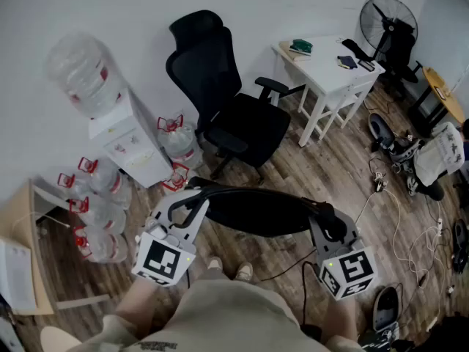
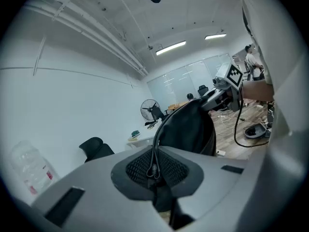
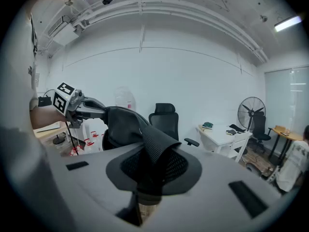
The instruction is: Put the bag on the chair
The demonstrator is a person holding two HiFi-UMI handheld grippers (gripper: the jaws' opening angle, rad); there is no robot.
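Observation:
A black bag (image 1: 258,210) hangs stretched between my two grippers, above the wooden floor and in front of my feet. My left gripper (image 1: 189,205) is shut on a thin strap at the bag's left end; in the left gripper view the strap (image 2: 155,159) runs between the pads, with the bag (image 2: 190,128) beyond. My right gripper (image 1: 327,222) is shut on a wide mesh strap (image 3: 155,144) at the right end. The black office chair (image 1: 233,112) stands just beyond the bag with its seat bare. It also shows as the chair (image 3: 166,120) in the right gripper view.
A water dispenser (image 1: 126,136) with a big bottle stands left of the chair, and several water jugs (image 1: 99,213) sit on the floor beside it. A white table (image 1: 331,66) and a fan (image 1: 388,22) stand to the right. Cables (image 1: 410,222) lie on the floor at right.

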